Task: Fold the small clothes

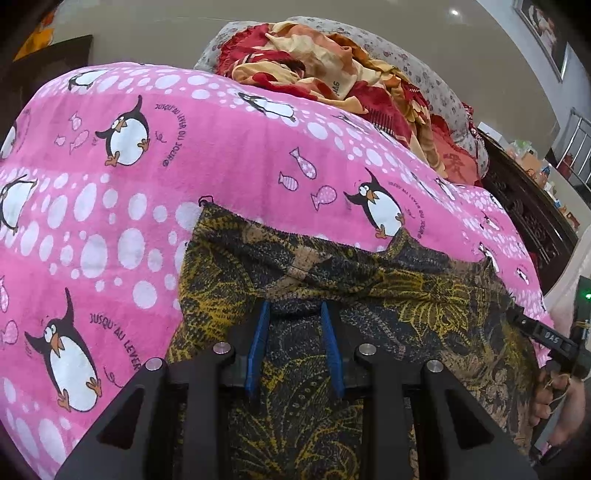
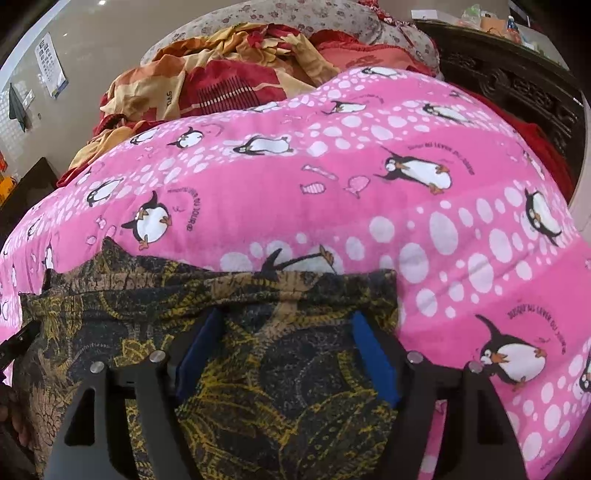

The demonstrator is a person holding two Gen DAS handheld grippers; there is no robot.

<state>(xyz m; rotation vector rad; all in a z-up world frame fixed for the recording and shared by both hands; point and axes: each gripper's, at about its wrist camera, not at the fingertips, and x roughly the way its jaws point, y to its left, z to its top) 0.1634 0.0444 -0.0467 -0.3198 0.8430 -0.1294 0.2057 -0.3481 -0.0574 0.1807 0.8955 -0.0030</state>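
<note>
A small dark garment point(image 1: 369, 314) printed with yellow and tan leaves lies spread on a pink penguin blanket point(image 1: 221, 166). My left gripper point(image 1: 295, 310) is shut on a bunched fold near the garment's upper hem, which is pinched between its blue pads. In the right wrist view the same garment point(image 2: 277, 369) lies under my right gripper point(image 2: 286, 321). That gripper is open, with its blue pads set wide apart either side of the cloth near the hem and not pressing on it. At the right edge of the left wrist view, a person's hand point(image 1: 554, 402) holds the right gripper.
The pink blanket point(image 2: 369, 203) covers a rounded bed surface. Behind it lies a heap of red and orange bedding point(image 1: 314, 55) against a floral pillow point(image 2: 295, 14). Dark carved wooden furniture point(image 1: 524, 206) stands at the right, with small items on top.
</note>
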